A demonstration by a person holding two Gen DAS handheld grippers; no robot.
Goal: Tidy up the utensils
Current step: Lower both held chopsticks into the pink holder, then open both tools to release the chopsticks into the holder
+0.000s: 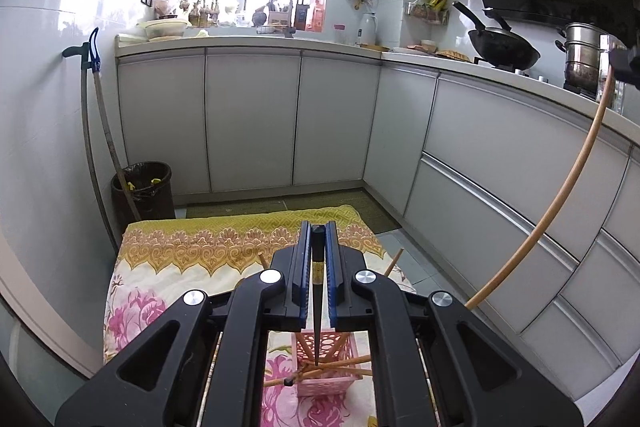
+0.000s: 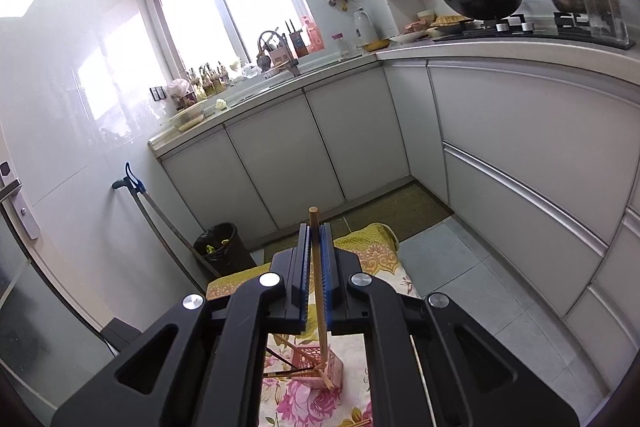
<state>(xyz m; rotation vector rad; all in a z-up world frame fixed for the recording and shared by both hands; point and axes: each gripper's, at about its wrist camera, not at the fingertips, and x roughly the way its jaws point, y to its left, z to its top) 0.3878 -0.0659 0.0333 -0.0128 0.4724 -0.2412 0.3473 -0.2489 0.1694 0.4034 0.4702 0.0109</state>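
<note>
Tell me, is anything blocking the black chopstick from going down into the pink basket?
Partly. The left gripper holds the black chopstick with its tip right over the pink basket. Wooden chopsticks already lie crisscrossed over the basket's opening, so the tip could bump them; gaps between them look open.

One pink holder [image 1: 326, 379], one black chopstick [image 1: 318, 291], one pale wooden chopstick [image 2: 319, 291], two cooking pots.

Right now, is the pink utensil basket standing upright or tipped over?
Upright. The pink basket stands on the floral cloth, its open top facing up, with wooden chopsticks lying loosely across its rim.
</note>
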